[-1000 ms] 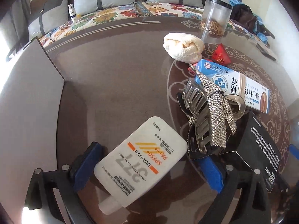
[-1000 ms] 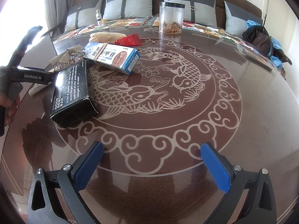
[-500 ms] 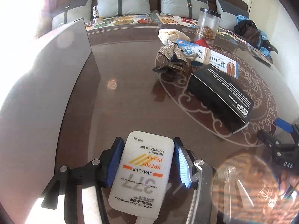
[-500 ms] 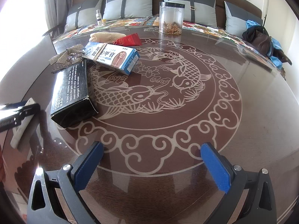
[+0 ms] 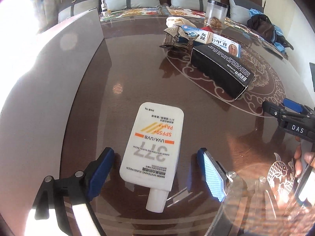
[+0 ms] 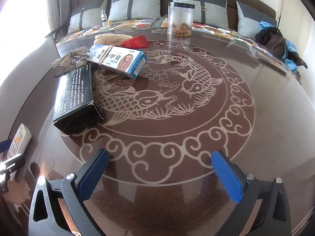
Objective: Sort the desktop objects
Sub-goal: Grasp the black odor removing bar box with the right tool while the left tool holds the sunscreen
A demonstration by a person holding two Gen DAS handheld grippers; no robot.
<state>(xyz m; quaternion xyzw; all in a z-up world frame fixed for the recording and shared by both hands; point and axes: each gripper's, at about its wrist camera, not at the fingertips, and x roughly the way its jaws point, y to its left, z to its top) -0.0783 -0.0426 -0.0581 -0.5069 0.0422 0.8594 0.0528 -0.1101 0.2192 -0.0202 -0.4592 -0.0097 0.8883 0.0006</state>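
Your left gripper (image 5: 155, 172) has its jaws opening, pads clear of the white sunscreen tube (image 5: 154, 147), which lies flat on the glass-topped table (image 5: 102, 90) between them, cap toward you. Your right gripper (image 6: 159, 174) stands wide apart over bare table with nothing between its pads. Farther out, the black odor-removing bar box (image 6: 75, 98) lies flat; beyond it, just beside it, the blue and white ointment box (image 6: 118, 60) and the rhinestone hair claw (image 6: 70, 61). Farthest, a clear jar (image 6: 180, 18) stands upright.
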